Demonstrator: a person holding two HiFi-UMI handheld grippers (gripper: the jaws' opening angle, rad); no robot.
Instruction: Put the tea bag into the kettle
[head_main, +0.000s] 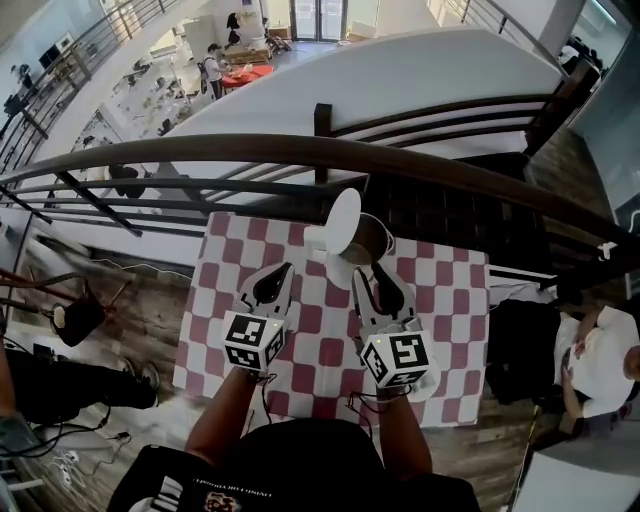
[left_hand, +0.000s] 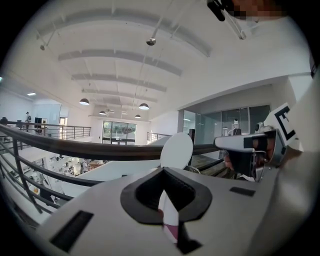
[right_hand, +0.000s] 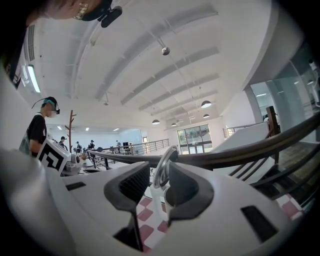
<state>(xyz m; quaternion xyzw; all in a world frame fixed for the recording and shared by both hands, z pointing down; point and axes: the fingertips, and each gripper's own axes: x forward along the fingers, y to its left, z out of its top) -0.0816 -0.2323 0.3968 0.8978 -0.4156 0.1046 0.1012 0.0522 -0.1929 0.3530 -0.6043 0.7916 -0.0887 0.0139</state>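
Note:
The kettle (head_main: 372, 240) stands at the far edge of the checkered table (head_main: 450, 340), its round white lid (head_main: 343, 222) tipped up and open. My left gripper (head_main: 287, 267) hovers just left of and nearer than the kettle. In the left gripper view its jaws (left_hand: 163, 170) meet at the tips, and the lid (left_hand: 176, 150) faces it. A thin white and pink sliver shows in the slit; I cannot tell if it is cloth. My right gripper (head_main: 372, 270) points at the kettle from close by. It (right_hand: 160, 165) stands slightly open, with the lid's edge (right_hand: 162, 172) beyond. No tea bag is clearly visible.
A dark curved handrail (head_main: 300, 150) with metal bars runs just behind the table, above a drop to a lower floor. A seated person (head_main: 600, 365) is at the right and a chair (head_main: 80, 312) at the left. My right gripper (left_hand: 250, 150) shows in the left gripper view.

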